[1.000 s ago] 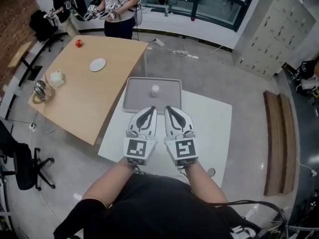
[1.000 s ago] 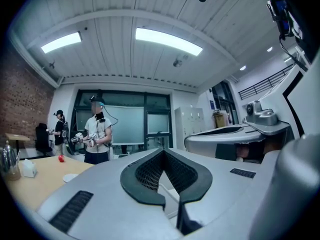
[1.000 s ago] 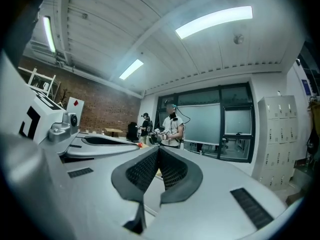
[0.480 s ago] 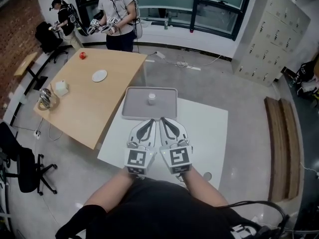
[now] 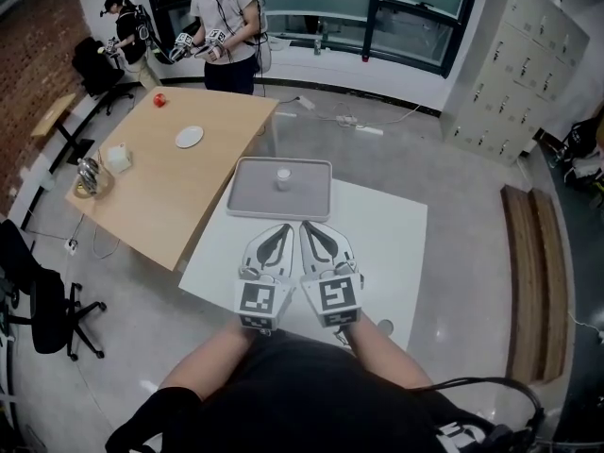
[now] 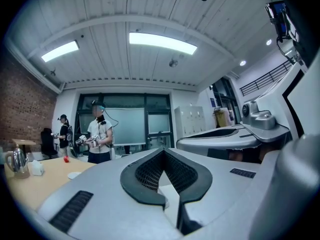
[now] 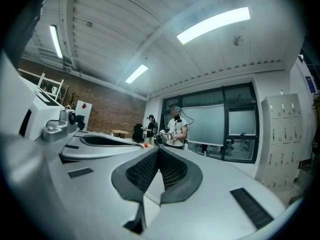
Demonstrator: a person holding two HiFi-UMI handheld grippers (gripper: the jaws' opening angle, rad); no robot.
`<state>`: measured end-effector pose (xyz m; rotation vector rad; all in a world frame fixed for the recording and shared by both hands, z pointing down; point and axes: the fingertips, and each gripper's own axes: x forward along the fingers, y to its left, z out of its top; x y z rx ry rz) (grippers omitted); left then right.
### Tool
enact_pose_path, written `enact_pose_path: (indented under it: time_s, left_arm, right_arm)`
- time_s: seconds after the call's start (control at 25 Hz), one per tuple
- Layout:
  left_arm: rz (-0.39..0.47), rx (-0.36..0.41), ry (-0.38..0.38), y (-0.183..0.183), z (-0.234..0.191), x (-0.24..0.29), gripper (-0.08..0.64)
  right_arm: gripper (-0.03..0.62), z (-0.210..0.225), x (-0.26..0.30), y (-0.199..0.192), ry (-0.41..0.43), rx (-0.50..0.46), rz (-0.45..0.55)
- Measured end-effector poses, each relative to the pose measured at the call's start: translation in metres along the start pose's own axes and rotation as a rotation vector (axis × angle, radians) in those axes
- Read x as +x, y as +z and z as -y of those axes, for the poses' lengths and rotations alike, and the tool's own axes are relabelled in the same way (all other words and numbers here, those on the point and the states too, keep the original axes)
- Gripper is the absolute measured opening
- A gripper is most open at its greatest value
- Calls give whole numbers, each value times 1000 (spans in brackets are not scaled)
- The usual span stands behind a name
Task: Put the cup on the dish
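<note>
Beyond the left gripper [image 5: 284, 228] and right gripper [image 5: 307, 226], both closed and empty, a cup [image 5: 283, 175] stands on a tray [image 5: 247, 197].

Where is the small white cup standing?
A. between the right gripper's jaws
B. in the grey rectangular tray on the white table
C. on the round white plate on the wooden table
B: the head view shows the small white cup standing inside the grey rectangular tray.

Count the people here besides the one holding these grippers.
2. A person in a light shirt stands at the far end of the wooden table; a person in dark clothes is left of them. More may be out of view.
</note>
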<state>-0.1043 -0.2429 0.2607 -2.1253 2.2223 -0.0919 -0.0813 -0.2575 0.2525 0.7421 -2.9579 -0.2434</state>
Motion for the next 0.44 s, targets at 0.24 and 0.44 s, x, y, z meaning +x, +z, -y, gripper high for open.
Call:
enact_pose_path:
  time_s: [0.24,0.44]
  left_arm:
    - [8,5,11,4,6,-5,8]
    - [12,-28,13,6,10,-10,8]
  right_arm:
    - [12,0,-9,3,9,-3,10]
    - [12,-2,-13,2,7,-8,13]
